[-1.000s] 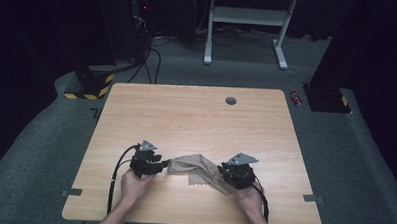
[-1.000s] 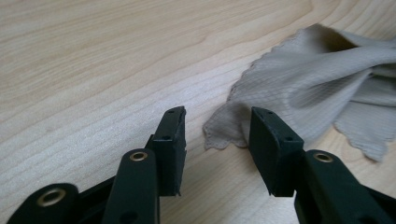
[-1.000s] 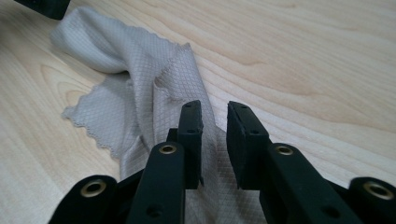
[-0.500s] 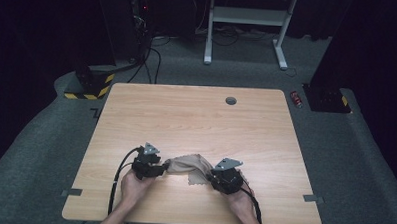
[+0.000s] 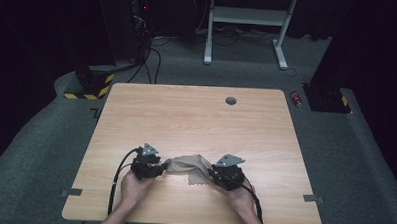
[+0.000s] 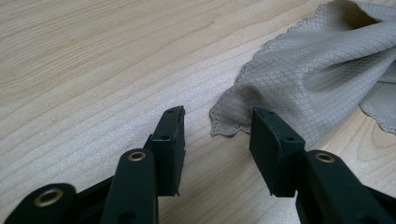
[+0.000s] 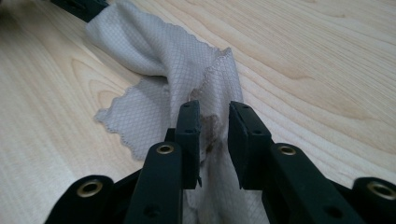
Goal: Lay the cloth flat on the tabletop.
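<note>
1. Dark room; wooden table (image 5: 196,117), person seated at its near edge.
2. Beige cloth (image 5: 187,167) lies bunched between the tools.
3. Left gripper (image 6: 217,133): jaws apart, released, cloth corner just ahead of them.
4. Right gripper (image 7: 214,122) has shifted inward since a second ago; jaws straddle a fold, gap visible, not yet clamped.
5. Judgement: regrasping for a fold.
</note>
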The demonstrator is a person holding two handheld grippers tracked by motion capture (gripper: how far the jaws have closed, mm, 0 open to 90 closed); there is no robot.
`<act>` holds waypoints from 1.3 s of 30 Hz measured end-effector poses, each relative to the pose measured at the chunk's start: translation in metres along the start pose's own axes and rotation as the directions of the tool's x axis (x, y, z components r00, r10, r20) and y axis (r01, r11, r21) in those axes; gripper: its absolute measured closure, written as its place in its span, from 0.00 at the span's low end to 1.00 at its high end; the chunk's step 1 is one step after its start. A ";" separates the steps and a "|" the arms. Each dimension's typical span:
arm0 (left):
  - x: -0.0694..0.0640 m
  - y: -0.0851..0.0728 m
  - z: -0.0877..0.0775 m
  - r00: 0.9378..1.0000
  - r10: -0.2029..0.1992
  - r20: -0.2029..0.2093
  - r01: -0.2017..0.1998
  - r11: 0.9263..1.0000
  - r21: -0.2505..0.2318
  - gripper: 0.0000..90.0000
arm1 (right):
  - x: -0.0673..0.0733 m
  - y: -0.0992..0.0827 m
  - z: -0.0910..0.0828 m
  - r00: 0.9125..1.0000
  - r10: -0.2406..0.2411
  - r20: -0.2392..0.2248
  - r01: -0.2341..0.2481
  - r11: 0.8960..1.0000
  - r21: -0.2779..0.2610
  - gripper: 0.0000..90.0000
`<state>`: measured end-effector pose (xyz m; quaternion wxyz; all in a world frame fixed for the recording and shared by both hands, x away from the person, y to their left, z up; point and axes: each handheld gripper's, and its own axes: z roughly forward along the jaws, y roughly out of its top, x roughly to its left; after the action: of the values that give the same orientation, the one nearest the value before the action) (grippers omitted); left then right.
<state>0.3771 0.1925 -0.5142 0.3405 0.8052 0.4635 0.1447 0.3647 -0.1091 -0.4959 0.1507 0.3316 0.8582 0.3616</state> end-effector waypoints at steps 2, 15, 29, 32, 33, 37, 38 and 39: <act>-0.001 0.000 0.000 1.000 0.004 -0.002 -0.004 1.000 0.001 0.61 | -0.002 0.003 0.005 1.000 0.007 -0.011 -0.007 1.000 0.014 0.78; -0.003 0.005 0.000 0.999 0.044 -0.022 -0.043 0.998 0.041 0.73 | -0.005 0.007 0.001 1.000 -0.014 -0.020 0.014 1.000 0.002 1.00; 0.000 0.015 0.006 0.998 0.049 0.032 -0.051 0.996 0.070 1.00 | -0.029 0.016 -0.013 0.996 0.038 0.078 -0.036 0.999 -0.026 0.91; 0.004 0.016 0.003 0.999 0.024 0.038 -0.026 0.998 0.051 1.00 | -0.024 0.012 -0.016 0.999 0.015 0.050 -0.013 0.999 -0.037 0.91; 0.005 0.016 0.002 0.999 0.018 0.037 -0.019 0.999 0.043 1.00 | -0.021 0.011 -0.017 0.999 0.000 0.039 0.002 0.999 -0.036 0.90; 0.010 0.019 -0.001 0.999 0.004 0.031 -0.005 0.999 0.032 1.00 | -0.008 0.002 -0.013 0.998 -0.067 -0.010 0.067 0.998 0.006 0.83; 0.010 0.020 -0.001 0.999 -0.003 0.033 0.003 1.000 0.027 1.00 | -0.006 0.000 -0.010 0.997 -0.076 -0.021 0.077 0.997 0.012 0.81; 0.011 0.021 -0.002 0.999 -0.006 0.033 0.005 1.000 0.021 1.00 | -0.005 -0.001 -0.009 0.997 -0.076 -0.029 0.076 0.997 0.014 0.80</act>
<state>0.3951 0.1952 -0.4993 0.3402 0.8096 0.4615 0.1255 0.3629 -0.1177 -0.4907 0.1497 0.2947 0.8750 0.3536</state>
